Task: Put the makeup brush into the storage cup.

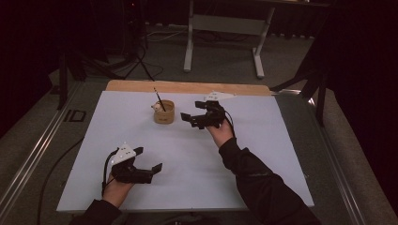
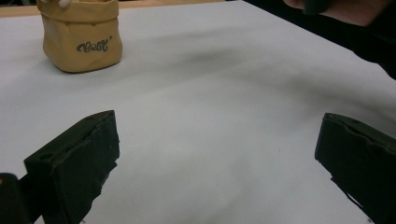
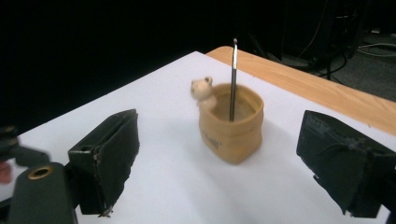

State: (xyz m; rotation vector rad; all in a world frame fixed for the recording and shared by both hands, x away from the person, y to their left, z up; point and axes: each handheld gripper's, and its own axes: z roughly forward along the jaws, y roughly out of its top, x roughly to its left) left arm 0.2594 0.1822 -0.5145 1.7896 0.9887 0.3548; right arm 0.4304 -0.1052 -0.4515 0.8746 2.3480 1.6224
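Right gripper (image 3: 215,158) jaws spread, facing small tan sack-shaped pot (image 3: 231,123) holding thin dark pen (image 3: 232,79); clumsy pinch could tip it. Left gripper (image 1: 141,168) jaws spread, empty.

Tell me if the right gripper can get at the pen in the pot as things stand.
Probably yes: the right gripper is open and faces the pot, bare table between them, and the pen sticks up clear above the rim.

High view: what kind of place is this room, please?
Probably a lab or a recording workspace, not a home. A white board lies on a table as the work surface, a plain bench frame stands behind on grey carpet, and cables run across the dark floor.
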